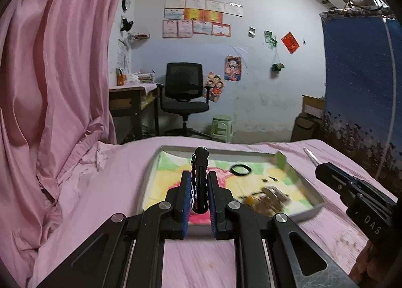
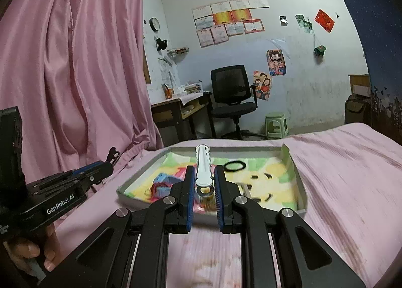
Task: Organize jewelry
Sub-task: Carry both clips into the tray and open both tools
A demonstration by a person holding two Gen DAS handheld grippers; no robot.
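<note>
While one tray (image 2: 226, 148) waits, two hand-held grippers each clamp one clip.

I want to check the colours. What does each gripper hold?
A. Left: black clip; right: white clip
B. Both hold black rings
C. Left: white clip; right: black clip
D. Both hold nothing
A: the left gripper is shut on a black hair clip, the right gripper on a white hair clip.

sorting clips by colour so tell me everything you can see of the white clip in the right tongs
The white hair clip is long and narrow, with scalloped edges and a rounded tip; it looks like glossy plastic. It stands nearly upright, tip up, its lower end pinched between the shut right tongs, above the tray. Nothing else touches it.
</note>
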